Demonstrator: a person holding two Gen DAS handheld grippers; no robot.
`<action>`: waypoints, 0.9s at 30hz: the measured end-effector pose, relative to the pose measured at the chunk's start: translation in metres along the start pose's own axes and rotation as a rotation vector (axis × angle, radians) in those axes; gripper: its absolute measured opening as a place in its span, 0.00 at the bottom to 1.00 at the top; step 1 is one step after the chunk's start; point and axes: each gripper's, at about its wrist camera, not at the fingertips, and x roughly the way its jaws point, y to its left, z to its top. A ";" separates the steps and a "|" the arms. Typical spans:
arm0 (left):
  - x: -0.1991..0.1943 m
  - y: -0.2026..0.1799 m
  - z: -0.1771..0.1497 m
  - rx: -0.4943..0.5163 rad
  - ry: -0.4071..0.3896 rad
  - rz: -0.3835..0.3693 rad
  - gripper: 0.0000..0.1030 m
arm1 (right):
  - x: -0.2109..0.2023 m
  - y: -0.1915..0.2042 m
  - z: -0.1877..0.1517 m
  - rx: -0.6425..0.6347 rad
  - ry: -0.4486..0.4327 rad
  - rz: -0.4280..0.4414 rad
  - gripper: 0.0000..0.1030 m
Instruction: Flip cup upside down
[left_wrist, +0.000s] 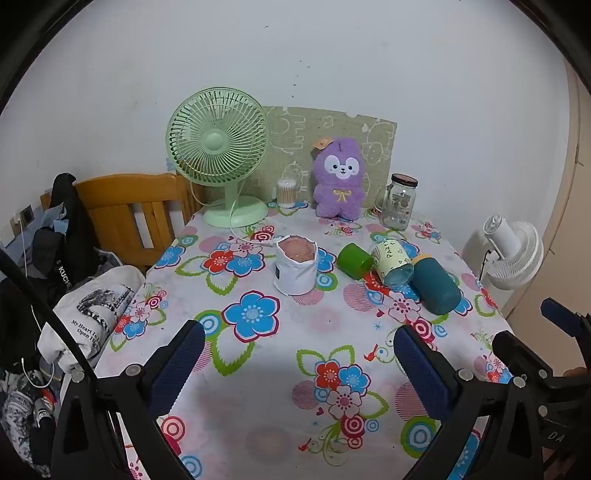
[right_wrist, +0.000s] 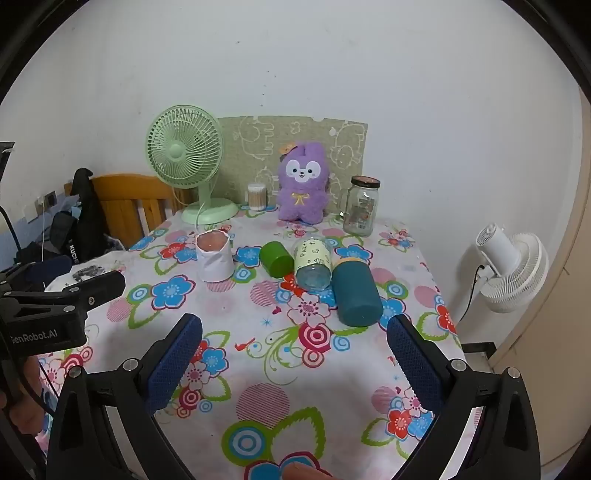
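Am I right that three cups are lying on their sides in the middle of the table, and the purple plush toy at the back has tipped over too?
Not quite. The purple plush toy sits upright against the mat, as the left wrist view shows. The green cup, patterned cup and teal cup do lie on their sides.

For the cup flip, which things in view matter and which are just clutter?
Job:
green cup, party cup, teal cup, all on their sides
left gripper, right gripper, both open

Clutter:
white-wrapped pot
green fan
purple plush
jar
swabs
white fan
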 end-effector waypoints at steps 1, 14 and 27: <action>0.000 0.000 0.000 -0.001 -0.001 -0.001 1.00 | 0.000 0.000 0.000 0.003 -0.001 0.002 0.98; 0.000 0.000 0.000 0.000 -0.005 0.000 1.00 | 0.001 0.001 -0.001 0.004 -0.006 0.006 0.98; -0.001 0.000 0.000 0.004 -0.003 0.003 1.00 | 0.001 -0.003 -0.002 0.010 0.009 0.003 0.98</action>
